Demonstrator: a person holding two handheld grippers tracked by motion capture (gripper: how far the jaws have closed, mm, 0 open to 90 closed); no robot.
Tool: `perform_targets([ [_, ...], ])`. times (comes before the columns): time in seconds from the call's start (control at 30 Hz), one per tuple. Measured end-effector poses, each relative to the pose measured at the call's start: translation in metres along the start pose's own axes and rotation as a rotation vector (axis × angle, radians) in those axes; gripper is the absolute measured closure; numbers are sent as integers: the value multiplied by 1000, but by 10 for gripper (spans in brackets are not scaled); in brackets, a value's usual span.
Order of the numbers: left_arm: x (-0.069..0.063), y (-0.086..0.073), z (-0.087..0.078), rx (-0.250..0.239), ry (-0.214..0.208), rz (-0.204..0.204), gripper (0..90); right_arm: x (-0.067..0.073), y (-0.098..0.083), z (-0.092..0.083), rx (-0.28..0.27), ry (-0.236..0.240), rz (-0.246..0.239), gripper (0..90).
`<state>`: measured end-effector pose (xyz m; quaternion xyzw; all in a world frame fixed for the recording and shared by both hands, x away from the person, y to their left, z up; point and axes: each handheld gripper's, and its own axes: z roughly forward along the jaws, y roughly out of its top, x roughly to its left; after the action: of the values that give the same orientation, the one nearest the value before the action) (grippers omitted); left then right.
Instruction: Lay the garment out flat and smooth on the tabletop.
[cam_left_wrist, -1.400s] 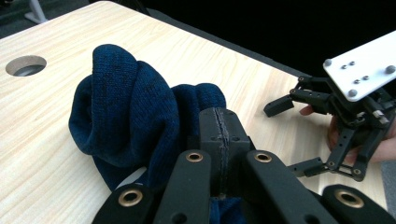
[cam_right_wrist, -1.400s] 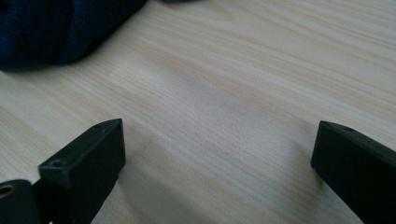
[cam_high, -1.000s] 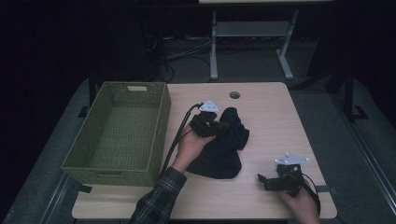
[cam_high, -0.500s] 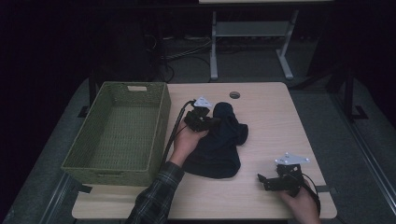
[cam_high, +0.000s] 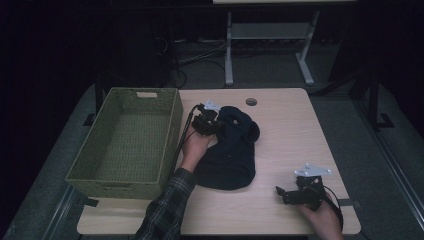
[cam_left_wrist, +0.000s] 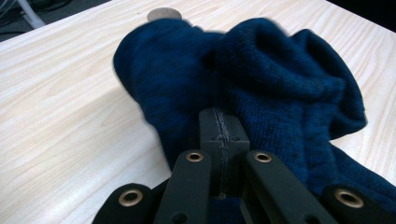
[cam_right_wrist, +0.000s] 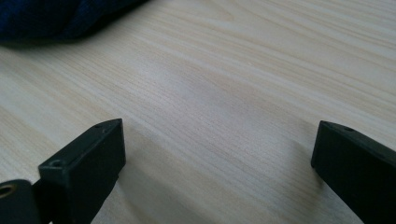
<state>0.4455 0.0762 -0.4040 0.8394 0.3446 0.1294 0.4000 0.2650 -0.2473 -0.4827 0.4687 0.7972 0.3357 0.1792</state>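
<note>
High view: the left gripper pinches a fold at the upper left edge of the dark blue knitted garment, which lies on the pale wooden table, just right of the green woven rectangular basket. Best to lift high enough that the slack cloth clears the basket's rim.

Left gripper view: jaws pressed together on soft ribbed knit, bunched ahead.

Right gripper view: the right gripper stands spread over smooth wood grain, the garment well beyond.
</note>
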Motion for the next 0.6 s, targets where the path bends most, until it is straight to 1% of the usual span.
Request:
perform_targets([
  [0.1, -4, 1, -7, -8, -4, 16, 897, 0, 0, 0, 0, 1, 0, 26],
  [0.17, -7, 1, -12, -13, -10, 14, 897, 0, 0, 0, 0, 1, 0, 26],
  [0.2, -9, 2, -17, -20, -19, 12, 897, 0, 0, 0, 0, 1, 0, 26],
  [0.23, -11, 2, -22, -31, -40, 14, 890, 0, 0, -1, 5, 4, -7, 26],
  [0.27, -11, 2, -22, -31, -40, 14, 869, 0, 0, -1, 5, 4, -7, 26],
  [0.3, -14, 1, -26, -36, -52, 13, 869, 0, 0, -2, 14, 11, -11, 26],
  [0.33, -17, 0, -28, -36, -57, 14, 846, 1, 1, -2, 28, 11, -14, 27],
  [0.37, -19, -2, -30, -36, -68, 13, 795, 2, 4, -3, 52, 11, -4, 40],
  [0.4, -21, -3, -31, -39, -72, 15, 795, 2, 4, -3, 52, 11, -4, 40],
  [0.43, -23, -4, -33, -38, -73, 23, 771, 2, 5, -3, 57, 15, -5, 57],
  [0.47, -25, -5, -35, -36, -72, 27, 725, 3, 6, -4, 58, 24, 2, 76],
  [0.5, -26, -7, -37, -35, -72, 30, 647, 3, 8, -6, 46, 41, 2, 134],
  [0.53, -27, -8, -38, -36, -74, 31, 647, 3, 8, -6, 46, 41, 2, 134],
  [0.57, -29, -10, -41, -45, -77, 30, 590, 4, 12, -9, 34, 48, 3, 145],
  [0.6, -30, -10, -42, -46, -78, 33, 590, 4, 12, -9, 34, 48, 3, 145],
])
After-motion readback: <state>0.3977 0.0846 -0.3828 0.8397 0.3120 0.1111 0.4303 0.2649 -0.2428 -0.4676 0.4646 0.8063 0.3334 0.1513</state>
